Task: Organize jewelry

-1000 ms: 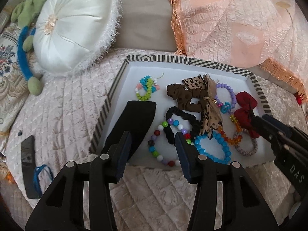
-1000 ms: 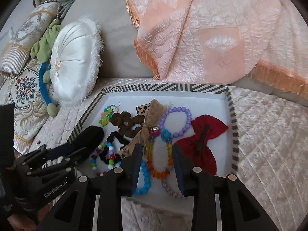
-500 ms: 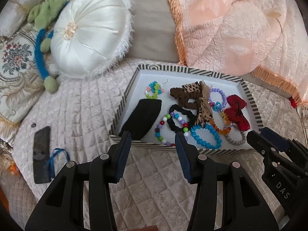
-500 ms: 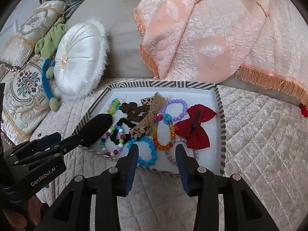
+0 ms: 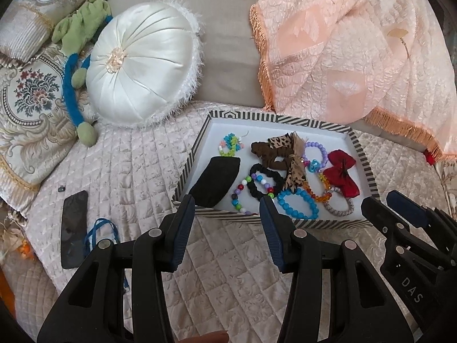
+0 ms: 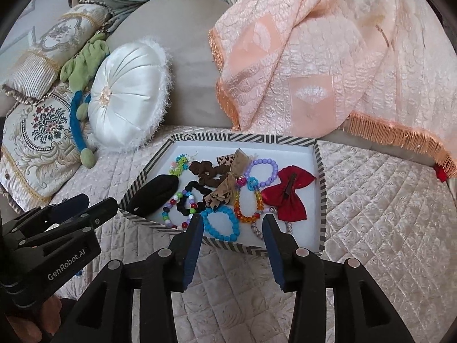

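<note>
Both tools have drawn back from the striped tray (image 5: 368, 171) toward the bed's near edge: left tool (image 5: 227, 208) released, empty; right tool (image 6: 232, 228) opening, empty. Jewelry remains jumbled.

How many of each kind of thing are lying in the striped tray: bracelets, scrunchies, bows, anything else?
Bracelets: 6
Scrunchies: 2
Bows: 2
Black pouch: 1
Total in the tray: 11
</note>
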Available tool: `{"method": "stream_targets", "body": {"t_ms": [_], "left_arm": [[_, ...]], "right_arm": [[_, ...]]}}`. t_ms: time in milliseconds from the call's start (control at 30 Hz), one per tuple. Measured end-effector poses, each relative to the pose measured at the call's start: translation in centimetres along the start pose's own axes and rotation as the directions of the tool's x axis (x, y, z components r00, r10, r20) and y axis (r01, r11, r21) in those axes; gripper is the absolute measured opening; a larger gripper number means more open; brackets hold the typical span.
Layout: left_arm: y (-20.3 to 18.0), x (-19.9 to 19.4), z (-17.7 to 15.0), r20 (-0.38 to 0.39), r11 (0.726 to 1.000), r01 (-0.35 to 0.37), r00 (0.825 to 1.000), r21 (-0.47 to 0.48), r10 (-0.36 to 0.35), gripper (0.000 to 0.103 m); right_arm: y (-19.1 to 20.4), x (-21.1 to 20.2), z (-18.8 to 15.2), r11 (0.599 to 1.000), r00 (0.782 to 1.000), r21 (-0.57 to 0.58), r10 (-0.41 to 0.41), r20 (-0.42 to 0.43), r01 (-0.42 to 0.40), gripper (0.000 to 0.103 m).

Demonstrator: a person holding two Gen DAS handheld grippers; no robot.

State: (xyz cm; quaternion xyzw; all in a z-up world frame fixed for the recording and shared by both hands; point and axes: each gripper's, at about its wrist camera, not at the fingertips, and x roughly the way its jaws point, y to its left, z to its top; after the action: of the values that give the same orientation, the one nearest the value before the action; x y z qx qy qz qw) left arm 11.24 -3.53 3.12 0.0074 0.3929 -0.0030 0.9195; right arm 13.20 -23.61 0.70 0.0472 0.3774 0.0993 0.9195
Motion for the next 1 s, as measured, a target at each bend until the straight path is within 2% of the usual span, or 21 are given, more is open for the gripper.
{"method": "stream_targets", "body": {"t_ms": [1000], "left_arm": [[0.28,-1.07,0.21,0.016,1.000,-0.020,1.000,-0.003,0.020,0.047]], "right_arm": [[0.56,-0.65,0.06,1.000,1.000,-0.007,0.019,0.004,-0.019,0.050]]}}
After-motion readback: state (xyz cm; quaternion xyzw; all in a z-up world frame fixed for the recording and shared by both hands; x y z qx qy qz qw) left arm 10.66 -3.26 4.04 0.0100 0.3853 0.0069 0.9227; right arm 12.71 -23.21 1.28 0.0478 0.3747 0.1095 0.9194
